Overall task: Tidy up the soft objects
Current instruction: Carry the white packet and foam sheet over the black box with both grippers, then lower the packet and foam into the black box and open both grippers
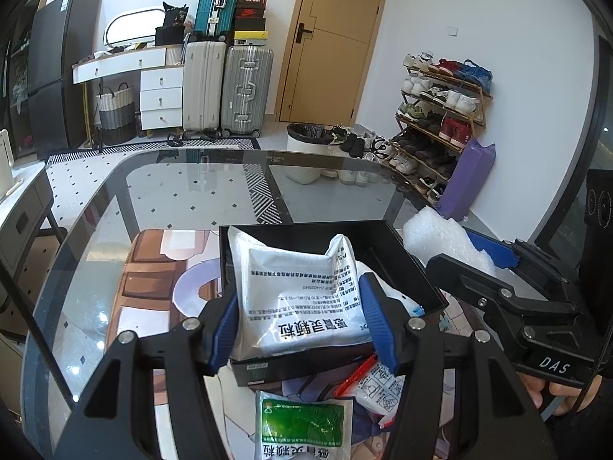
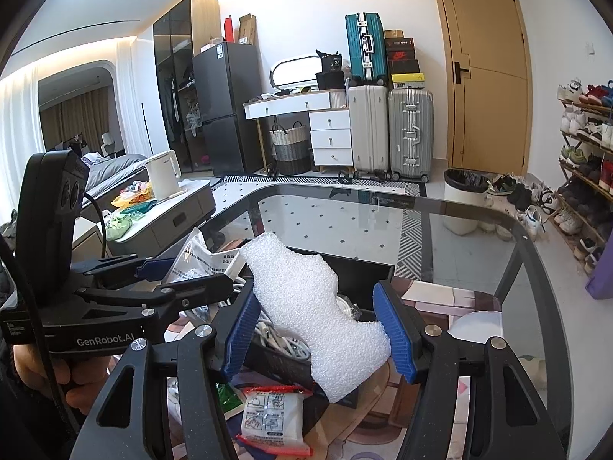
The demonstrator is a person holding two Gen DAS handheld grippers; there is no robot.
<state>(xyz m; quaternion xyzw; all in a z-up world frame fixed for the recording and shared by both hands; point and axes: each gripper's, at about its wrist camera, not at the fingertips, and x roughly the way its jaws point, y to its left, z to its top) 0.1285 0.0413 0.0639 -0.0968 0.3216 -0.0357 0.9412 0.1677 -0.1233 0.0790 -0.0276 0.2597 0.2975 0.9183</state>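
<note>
The white plastic medicine pouch with black printed text (image 1: 302,299) sits at the centre of the left wrist view, pinched between the blue ribbed pads of the left gripper (image 1: 300,322), which is clamped on its two side edges; it hangs over the open black rectangular box (image 1: 402,257) that stands on the glass-topped table (image 1: 191,191). The white bubbly foam sheet (image 2: 306,306) fills the centre of the right wrist view, squeezed between the blue pads of the right gripper (image 2: 320,329), also above the black box, where white cables (image 2: 279,341) lie inside. In the left wrist view that foam and gripper show at the right edge, just beside the box's right wall. Below the box, toward the bottom of the frame, lie a green and white sachet (image 1: 302,425) and a small white packet with red trim (image 2: 272,421), on a printed mat (image 1: 153,268). In the upper part of both views stand suitcases (image 1: 226,88), a wooden door (image 1: 329,38) and a shoe rack (image 1: 440,115)
</note>
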